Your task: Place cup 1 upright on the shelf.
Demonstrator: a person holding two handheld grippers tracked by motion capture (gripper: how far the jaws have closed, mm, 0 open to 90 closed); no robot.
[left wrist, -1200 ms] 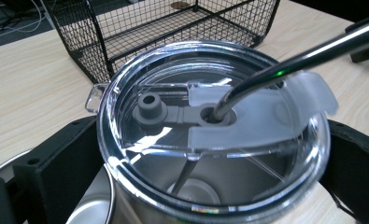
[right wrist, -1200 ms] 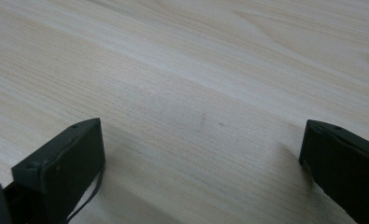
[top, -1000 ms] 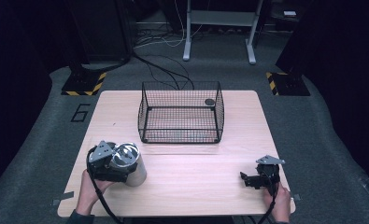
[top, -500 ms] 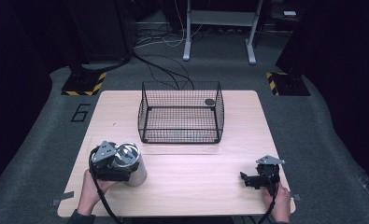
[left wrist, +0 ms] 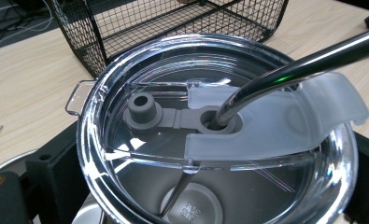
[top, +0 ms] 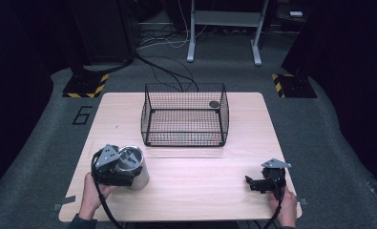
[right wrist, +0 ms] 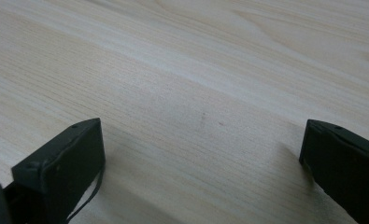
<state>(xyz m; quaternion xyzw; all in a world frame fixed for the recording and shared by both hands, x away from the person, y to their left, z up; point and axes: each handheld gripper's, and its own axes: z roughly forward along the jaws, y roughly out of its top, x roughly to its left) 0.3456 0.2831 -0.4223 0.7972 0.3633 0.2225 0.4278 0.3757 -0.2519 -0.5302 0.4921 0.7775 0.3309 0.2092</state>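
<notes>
1. A steel tumbler (top: 133, 167) stands upright on the wooden table (top: 200, 191), its long axis vertical and its mouth facing up. It sits directly between the jaws of the left gripper (top: 113, 168), at the table's near left.
2. A clear lid (left wrist: 219, 135) covers the tumbler. In the left gripper view it lies just ahead of the camera, with a small tab (left wrist: 77, 95) at its left edge and a frosted sliding piece (left wrist: 275, 123) across its middle.
3. A dark metal straw (left wrist: 294, 65) passes through the lid's grey seal (left wrist: 182, 116) and leans up and away to the right of the jaws.
4. The left gripper is clamped on the tumbler, one black jaw on each side of its wall, with a hand (top: 93, 193) behind it.
5. A black wire basket (top: 185, 117) stands beyond the tumbler, farther from the left gripper, near but apart. A small dark round object (top: 214, 104) lies in its far right corner.
6. The right gripper (top: 262, 183) rests low at the near right, well apart from the tumbler. Its jaws are spread wide over bare wood, gripping nothing.
</notes>
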